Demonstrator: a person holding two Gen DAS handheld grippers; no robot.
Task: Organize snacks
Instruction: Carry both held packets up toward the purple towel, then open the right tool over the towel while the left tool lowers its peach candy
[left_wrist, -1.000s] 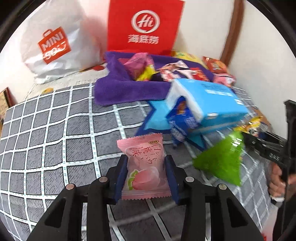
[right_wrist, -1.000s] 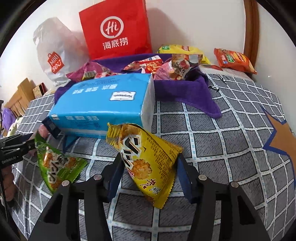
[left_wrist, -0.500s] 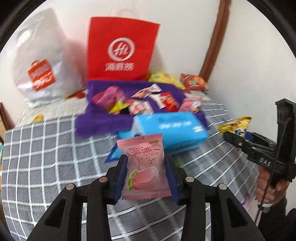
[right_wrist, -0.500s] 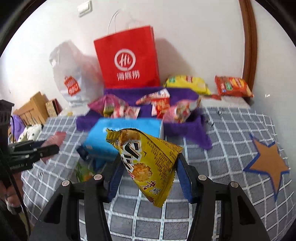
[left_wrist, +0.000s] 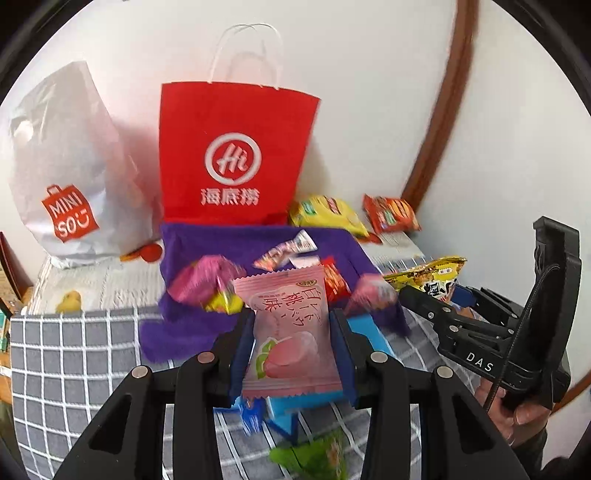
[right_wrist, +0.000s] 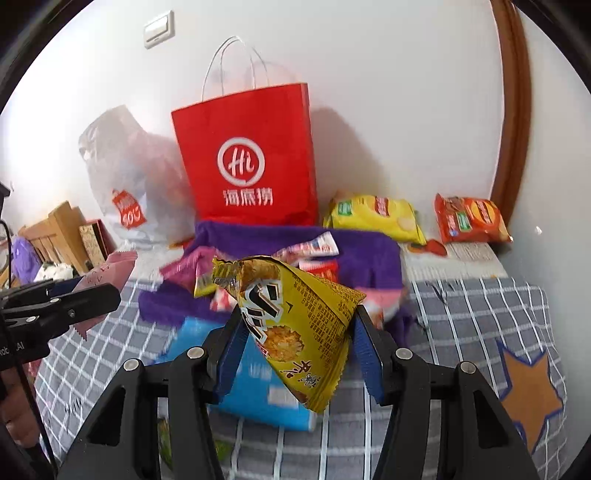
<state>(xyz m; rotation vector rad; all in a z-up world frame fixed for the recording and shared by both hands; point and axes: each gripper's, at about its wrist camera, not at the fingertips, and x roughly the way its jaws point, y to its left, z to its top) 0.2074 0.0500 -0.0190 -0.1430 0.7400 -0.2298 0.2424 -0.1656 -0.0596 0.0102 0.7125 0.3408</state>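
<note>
My left gripper (left_wrist: 291, 343) pinches a light, crinkly pink peach packet (left_wrist: 290, 332) by its sides; my right gripper (right_wrist: 297, 347) squeezes a puffy, crushable yellow snack bag (right_wrist: 295, 325).

Near left checked bedcover (left_wrist: 74, 354) bare: free passage. Blue box (right_wrist: 258, 373) blocks centre; snack-strewn purple cloth (left_wrist: 236, 240) behind; red bag (left_wrist: 236, 155) walls far side.

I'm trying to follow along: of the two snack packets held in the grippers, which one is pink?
The flat pink packet with the peach picture, clamped in the left gripper. The right gripper holds a puffy yellow packet instead.
</note>
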